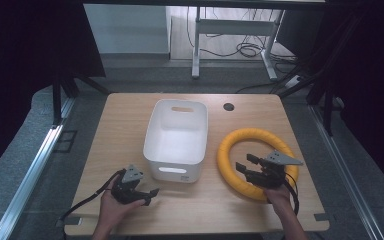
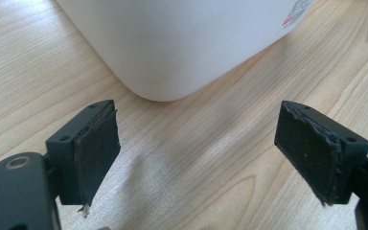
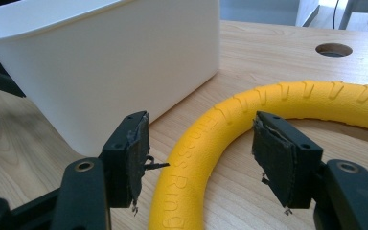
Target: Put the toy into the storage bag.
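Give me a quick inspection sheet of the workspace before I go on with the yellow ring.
Surface: light wooden table, with a round cable hole at the far side.
Job's things: yellow foam ring lying flat to the right of the white plastic bin; the bin looks empty.
Clutter: nothing seen.
Grippers: right gripper has its jaws open astride the ring's near-left arc, pads not yet pressing. Left gripper is open with nothing between its jaws, low over the table by the bin's near corner.
Cables: a black cable trails from the left gripper; another from the right.
Surroundings: grey floor, a white desk frame with loose cables beyond the table.
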{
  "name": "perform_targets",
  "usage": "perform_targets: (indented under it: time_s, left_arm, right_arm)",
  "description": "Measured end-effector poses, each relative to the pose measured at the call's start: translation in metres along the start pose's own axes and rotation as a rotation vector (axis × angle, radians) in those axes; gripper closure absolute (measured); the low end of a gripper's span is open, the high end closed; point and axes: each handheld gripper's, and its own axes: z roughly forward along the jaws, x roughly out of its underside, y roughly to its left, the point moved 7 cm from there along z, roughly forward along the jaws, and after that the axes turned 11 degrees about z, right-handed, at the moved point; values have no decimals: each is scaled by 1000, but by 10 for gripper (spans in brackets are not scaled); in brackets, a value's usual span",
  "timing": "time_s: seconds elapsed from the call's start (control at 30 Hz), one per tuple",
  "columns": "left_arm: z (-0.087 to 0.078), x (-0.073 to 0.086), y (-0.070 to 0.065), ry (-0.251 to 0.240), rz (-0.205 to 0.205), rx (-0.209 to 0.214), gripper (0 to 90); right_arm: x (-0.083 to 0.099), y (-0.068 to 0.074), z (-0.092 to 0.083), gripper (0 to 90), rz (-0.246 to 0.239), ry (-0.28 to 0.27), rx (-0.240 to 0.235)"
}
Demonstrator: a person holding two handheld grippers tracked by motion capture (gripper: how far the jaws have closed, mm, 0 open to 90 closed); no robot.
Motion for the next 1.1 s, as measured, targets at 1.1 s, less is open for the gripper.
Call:
perform_targets:
  time_s: [1.1]
  left_arm:
    - [-1,-8,-4,6,43,-3,154]
  right_arm:
    - [-3,-9,-15,339,-22,146,11]
